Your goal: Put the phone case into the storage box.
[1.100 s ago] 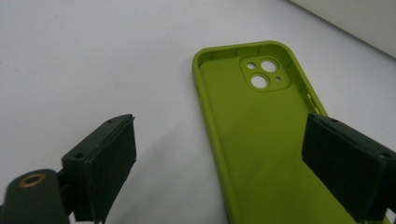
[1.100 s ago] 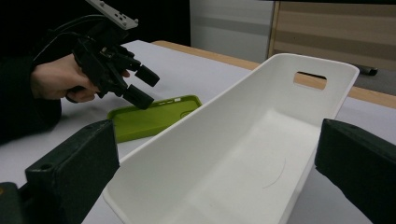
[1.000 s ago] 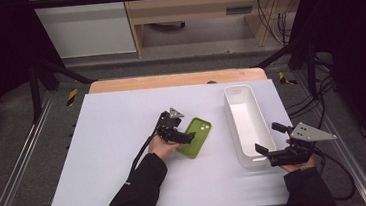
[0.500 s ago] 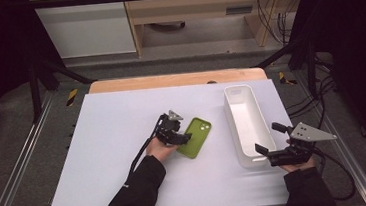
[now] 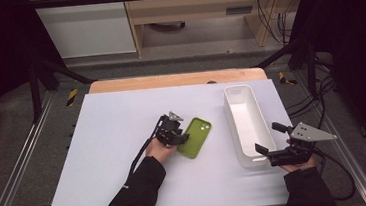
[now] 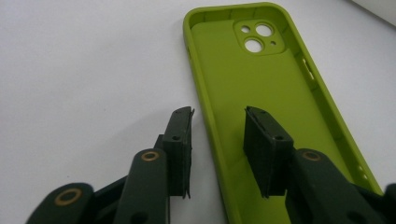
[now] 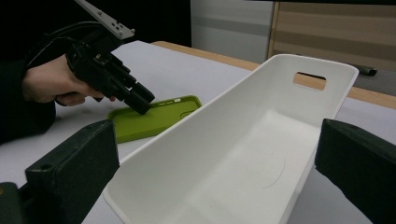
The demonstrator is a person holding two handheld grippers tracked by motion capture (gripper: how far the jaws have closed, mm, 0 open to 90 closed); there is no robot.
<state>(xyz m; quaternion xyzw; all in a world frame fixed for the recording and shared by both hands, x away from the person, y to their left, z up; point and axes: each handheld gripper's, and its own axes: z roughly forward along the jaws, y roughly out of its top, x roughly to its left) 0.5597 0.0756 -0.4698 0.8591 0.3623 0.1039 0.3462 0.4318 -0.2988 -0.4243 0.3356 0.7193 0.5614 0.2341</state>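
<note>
A lime-green phone case (image 5: 197,137) lies hollow side up on the white table, camera holes at its far end (image 6: 261,79). My left gripper (image 5: 183,137) is at its left long edge. The jaws have just been closing and straddle that side wall (image 6: 217,116), one pad outside, one inside, with gaps still showing. The right gripper view takes in the case (image 7: 154,116) and the left gripper (image 7: 140,105) from the side. My right gripper (image 5: 270,138) stands wide open at the near right corner of the white tray (image 5: 235,96), whose near end lies between the jaws (image 7: 217,140).
The tray (image 7: 280,58) is long, empty, with a handle slot in its far wall. A wooden strip (image 5: 176,80) borders the table's far edge. Metal rails (image 5: 20,162) run along both sides, and cables trail at the right.
The left gripper's jaws have drawn closer together over the case's left edge. Both hands, the case and the tray stay where they were.
</note>
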